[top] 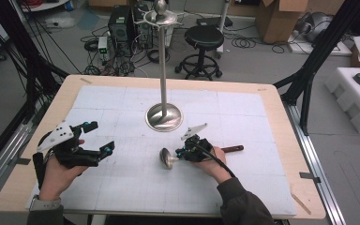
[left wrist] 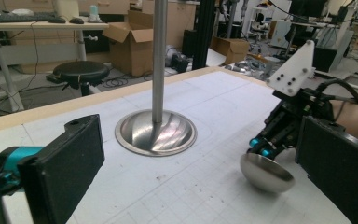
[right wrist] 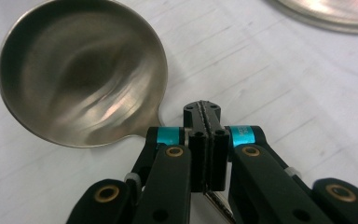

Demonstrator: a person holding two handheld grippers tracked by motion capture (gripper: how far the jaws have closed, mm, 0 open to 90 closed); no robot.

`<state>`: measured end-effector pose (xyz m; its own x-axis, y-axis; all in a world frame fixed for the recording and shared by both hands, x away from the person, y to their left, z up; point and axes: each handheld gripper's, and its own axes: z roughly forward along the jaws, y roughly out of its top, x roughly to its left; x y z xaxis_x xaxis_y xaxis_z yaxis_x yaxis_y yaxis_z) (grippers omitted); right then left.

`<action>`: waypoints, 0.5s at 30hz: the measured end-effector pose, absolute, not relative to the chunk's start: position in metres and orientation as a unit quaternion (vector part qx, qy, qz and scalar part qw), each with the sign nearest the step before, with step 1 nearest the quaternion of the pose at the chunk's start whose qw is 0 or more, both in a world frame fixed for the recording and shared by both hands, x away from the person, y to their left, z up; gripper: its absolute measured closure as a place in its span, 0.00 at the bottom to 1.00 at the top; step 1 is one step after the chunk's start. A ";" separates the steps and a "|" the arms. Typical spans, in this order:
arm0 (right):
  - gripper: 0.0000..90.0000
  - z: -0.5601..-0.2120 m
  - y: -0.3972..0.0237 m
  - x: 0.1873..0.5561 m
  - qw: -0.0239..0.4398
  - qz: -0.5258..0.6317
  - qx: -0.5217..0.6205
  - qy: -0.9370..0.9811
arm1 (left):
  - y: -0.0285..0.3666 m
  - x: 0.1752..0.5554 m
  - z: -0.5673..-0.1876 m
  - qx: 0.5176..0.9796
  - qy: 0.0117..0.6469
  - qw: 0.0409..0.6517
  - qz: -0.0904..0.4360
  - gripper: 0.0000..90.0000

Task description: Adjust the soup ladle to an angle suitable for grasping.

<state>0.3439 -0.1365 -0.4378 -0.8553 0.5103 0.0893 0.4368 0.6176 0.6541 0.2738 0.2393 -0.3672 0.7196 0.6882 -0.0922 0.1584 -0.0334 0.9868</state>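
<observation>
right claw point(right wrist: 205, 140): clenched on ladle point(right wrist: 81, 70) handle, bowl on table | left claw point(left wrist: 191, 168): released, wide, empty

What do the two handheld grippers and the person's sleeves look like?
Both the left gripper and the right gripper are black with teal joint accents, each topped by a pale three-cornered plate. A black cable trails from the right one. Sleeves are dark olive; a watch sits on the left wrist.

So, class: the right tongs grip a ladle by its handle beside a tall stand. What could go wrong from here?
1. The right tongs pinch only the thin handle, so the ladle might twist or slip when lifted.
2. Its bowl lies near the stand; a swing could knock the pole.
3. The open left tongs sit close and might get in the way.
</observation>
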 end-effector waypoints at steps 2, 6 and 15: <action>1.00 -0.437 -0.138 0.338 0.052 0.343 0.256 0.902 | 0.239 0.274 -0.367 0.687 0.309 0.622 0.213 0.02; 1.00 -0.438 -0.146 0.326 0.039 0.350 0.249 0.902 | 0.239 0.274 -0.367 0.688 0.307 0.622 0.212 0.02; 1.00 -0.441 -0.172 0.293 0.037 0.368 0.236 0.899 | 0.241 0.273 -0.366 0.686 0.309 0.623 0.215 0.02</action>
